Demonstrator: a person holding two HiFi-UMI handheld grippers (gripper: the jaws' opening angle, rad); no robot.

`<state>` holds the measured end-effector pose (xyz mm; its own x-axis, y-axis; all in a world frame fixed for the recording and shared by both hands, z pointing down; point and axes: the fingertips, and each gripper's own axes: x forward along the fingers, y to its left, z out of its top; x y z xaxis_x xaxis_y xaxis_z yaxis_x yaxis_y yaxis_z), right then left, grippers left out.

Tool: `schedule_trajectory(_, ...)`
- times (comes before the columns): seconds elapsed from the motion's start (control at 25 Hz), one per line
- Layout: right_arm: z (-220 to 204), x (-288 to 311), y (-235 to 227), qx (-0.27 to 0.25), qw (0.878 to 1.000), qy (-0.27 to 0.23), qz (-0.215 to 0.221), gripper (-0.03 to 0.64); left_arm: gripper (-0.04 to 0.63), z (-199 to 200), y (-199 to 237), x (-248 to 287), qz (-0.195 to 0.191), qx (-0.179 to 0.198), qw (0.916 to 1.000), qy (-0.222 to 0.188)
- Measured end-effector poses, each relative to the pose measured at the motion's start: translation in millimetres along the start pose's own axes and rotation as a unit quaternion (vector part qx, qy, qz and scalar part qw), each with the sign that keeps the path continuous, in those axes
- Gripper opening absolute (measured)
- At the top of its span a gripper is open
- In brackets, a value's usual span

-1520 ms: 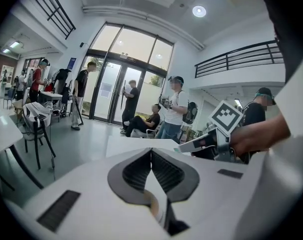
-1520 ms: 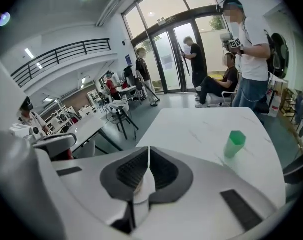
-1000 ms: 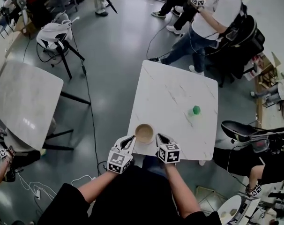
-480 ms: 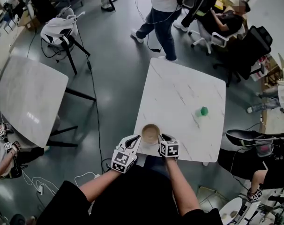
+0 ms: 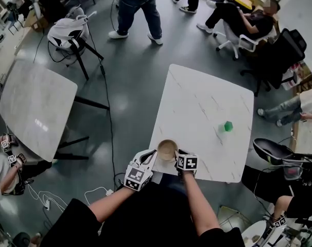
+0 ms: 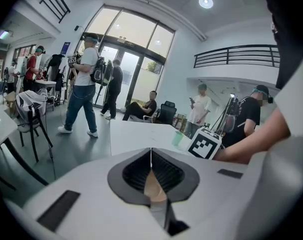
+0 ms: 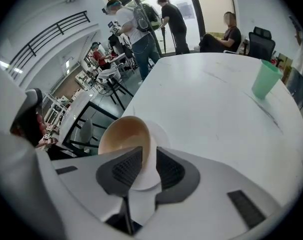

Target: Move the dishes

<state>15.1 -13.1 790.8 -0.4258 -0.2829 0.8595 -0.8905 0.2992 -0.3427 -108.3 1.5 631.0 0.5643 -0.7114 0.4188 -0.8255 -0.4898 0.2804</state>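
The right gripper (image 5: 179, 154) has come down over the last second, carrying the bowl (image 5: 167, 149) with it. Its jaws are clamped on the bowl's wall, one inside the tan hollow and one outside. The bowl now sits low at the worktop's (image 5: 197, 107) near edge, close to the near-left corner. From here I cannot quite tell whether its base already touches the surface. If it does, this dish is nearly set down and only needs letting go.

The left gripper (image 5: 150, 156) has barely stirred. Its jaws are together on nothing, and it waits just beside the bowl, off the near-left corner.

A green cup (image 5: 228, 126) stands toward the right edge, well apart from the bowl, and the worktop between them is bare. People are walking beyond the far edge and one sits to the right. A black chair (image 5: 272, 151) is tucked near the right edge, but none of these crowd the grippers.
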Motion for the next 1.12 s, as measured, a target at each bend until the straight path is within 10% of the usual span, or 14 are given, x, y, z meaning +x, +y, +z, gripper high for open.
schedule_trajectory(1.12, 26, -40, -10, 0.028, 0.998, -0.053, -0.003, 0.026, 0.017, 1, -30, 16, -0.024, 0.019, 0.9995, 0.000)
